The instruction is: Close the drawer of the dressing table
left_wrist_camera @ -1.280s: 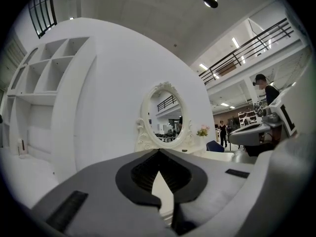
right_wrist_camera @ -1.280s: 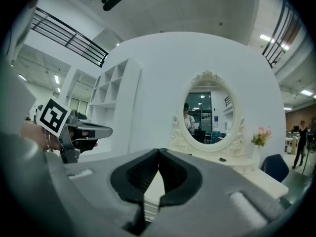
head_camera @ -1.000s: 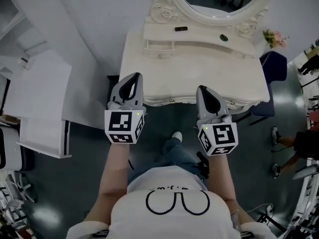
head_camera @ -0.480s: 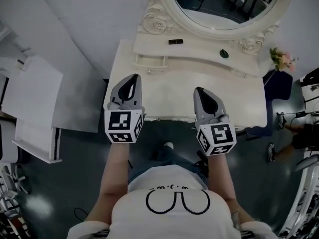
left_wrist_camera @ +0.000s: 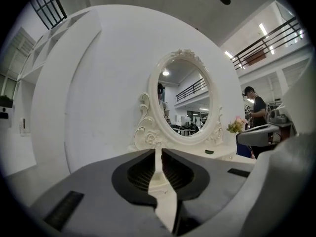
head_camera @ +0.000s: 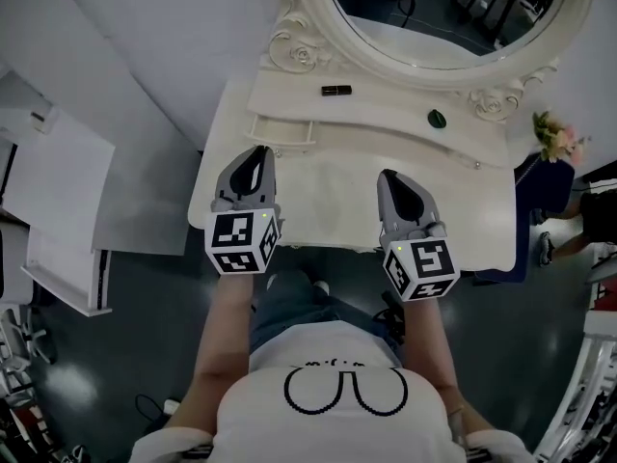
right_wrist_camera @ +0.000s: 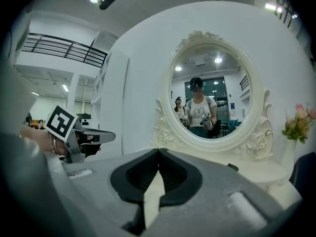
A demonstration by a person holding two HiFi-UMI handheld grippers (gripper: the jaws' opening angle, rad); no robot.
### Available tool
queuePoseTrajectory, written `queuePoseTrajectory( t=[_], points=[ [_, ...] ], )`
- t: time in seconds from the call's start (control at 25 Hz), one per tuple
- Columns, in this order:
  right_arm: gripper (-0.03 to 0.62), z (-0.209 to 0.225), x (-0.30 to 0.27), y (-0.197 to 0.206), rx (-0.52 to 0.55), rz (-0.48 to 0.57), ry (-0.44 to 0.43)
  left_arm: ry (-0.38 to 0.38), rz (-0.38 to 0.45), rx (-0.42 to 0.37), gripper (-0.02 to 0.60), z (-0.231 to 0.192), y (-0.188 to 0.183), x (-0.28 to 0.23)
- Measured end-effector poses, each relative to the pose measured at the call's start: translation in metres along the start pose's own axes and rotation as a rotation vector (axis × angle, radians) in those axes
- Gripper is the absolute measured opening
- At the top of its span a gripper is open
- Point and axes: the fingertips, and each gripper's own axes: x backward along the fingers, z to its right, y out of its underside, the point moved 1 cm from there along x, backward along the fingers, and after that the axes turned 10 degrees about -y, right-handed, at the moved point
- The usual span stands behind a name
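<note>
Right gripper (right_wrist_camera: 158, 152), jaws seemingly together and empty, faces the mirror (right_wrist_camera: 212, 93).

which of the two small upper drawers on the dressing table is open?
The left small drawer: it juts forward, open, while the right small drawer sits flush.

In the head view, a dark grey glossy floor (head_camera: 145, 297) from 3 round to 9 o'clock, with pale glints of light at 7 o'clock, and a plain white curved wall (head_camera: 145, 46) at 10 to 11 o'clock. At 9 o'clock a low white shelf unit (head_camera: 58, 201) beside that wall; at 3 o'clock a dark blue chair (head_camera: 545, 196). In the left gripper view, black metal balcony railings (left_wrist_camera: 269, 43) at 2 o'clock, just below bright white strip ceiling lights (left_wrist_camera: 261, 29).
</note>
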Motion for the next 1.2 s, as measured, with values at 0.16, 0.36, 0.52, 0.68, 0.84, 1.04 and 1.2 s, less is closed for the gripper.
queuePoseTrajectory(
  t=[0.16, 0.36, 0.52, 0.68, 0.84, 1.04, 1.2],
  points=[
    [0.000, 0.006, -0.012, 0.009, -0.016, -0.014, -0.008, -0.016, -0.048, -0.001, 0.204, -0.005, 0.019, -0.015],
    [0.000, 0.010, -0.029, 0.018, -0.030, -0.042, -0.008, 0.014, -0.101, -0.049, 0.204, -0.009, 0.044, -0.030],
    [0.000, 0.018, -0.044, 0.027, -0.042, -0.080, -0.013, 0.027, -0.152, -0.056, 0.204, -0.012, 0.064, -0.046],
    [0.000, 0.027, -0.058, 0.046, -0.068, -0.133, -0.012, 0.045, -0.220, -0.050, 0.204, -0.012, 0.090, -0.063],
    [0.000, 0.029, -0.068, 0.067, -0.090, -0.187, -0.020, 0.042, -0.297, -0.048, 0.204, -0.015, 0.121, -0.076],
    [0.000, 0.039, -0.078, 0.081, -0.112, -0.222, -0.017, 0.044, -0.378, -0.045, 0.202, -0.016, 0.154, -0.093],
    [0.000, 0.046, -0.084, 0.087, -0.119, -0.238, -0.011, 0.033, -0.443, -0.034, 0.202, -0.018, 0.178, -0.101]
  ],
)
